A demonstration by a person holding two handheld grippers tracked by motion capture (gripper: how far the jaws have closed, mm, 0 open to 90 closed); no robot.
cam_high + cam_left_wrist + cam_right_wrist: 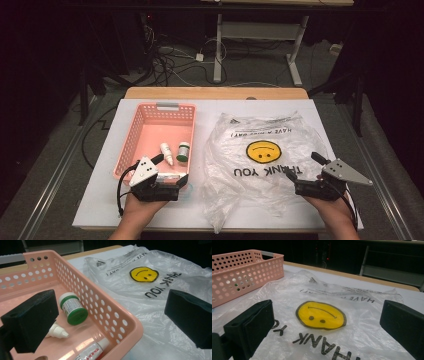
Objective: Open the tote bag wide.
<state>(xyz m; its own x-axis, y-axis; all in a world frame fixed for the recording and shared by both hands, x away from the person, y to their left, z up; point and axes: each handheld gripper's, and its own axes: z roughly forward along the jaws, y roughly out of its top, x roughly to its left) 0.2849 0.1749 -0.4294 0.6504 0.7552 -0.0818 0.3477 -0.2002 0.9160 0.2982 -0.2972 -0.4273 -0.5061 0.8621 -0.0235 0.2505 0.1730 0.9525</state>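
A clear bag (262, 160) lies flat at right, a pink basket (131, 136) at left. The left gripper (161, 167), jaws wide and empty, hovers at the basket's near end, nearest its 3 items; the right gripper (304, 166), also wide, hovers over the bag's near right edge.

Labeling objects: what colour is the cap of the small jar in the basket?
Green cap, clearest in the left gripper view.
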